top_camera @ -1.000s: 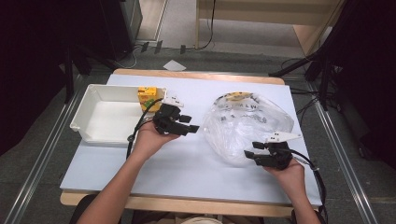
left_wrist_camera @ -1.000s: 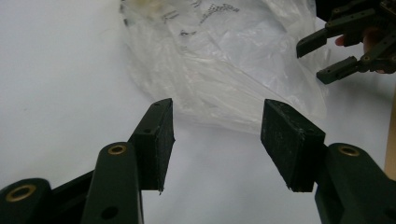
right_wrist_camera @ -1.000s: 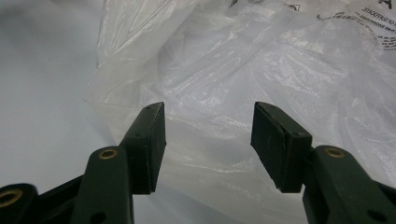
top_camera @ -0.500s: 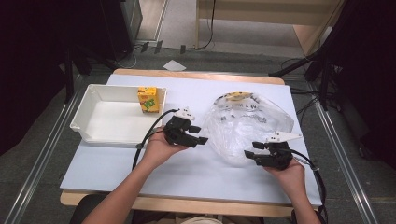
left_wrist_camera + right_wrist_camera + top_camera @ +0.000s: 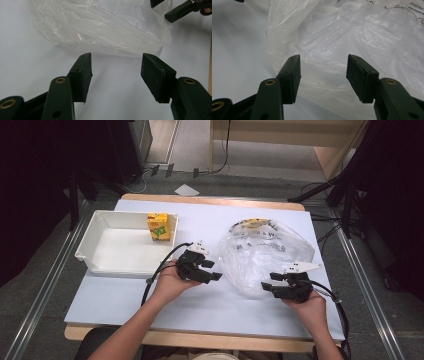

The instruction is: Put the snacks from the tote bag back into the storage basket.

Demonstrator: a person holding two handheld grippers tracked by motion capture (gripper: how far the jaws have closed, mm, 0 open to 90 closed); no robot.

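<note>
A clear crumpled plastic bag point(image 5: 267, 254) lies on the white table, something yellow showing at its far end point(image 5: 254, 223). My left gripper point(image 5: 215, 271) is open at the bag's left edge, its jaws empty and just short of the plastic point(image 5: 107, 30). My right gripper point(image 5: 267, 289) is open at the bag's near right corner, its jaws pointing into the plastic point(image 5: 352, 35) without pinching it. A yellow juice carton point(image 5: 158, 226) stands upright in the far right corner of a white tray point(image 5: 95, 242). The other gripper point(image 5: 183, 8) appears at the top right of the left gripper view.
The white tray sits at the table's left. A wooden strip point(image 5: 200, 337) runs along the table's near edge. Metal rails point(image 5: 370, 290) run along both sides of the table. A scrap of paper point(image 5: 186, 189) lies on the floor beyond it.
My left gripper has moved from the tray's right end, near the carton, toward me and to the right, up to the bag's left edge. The right gripper has stayed put.
</note>
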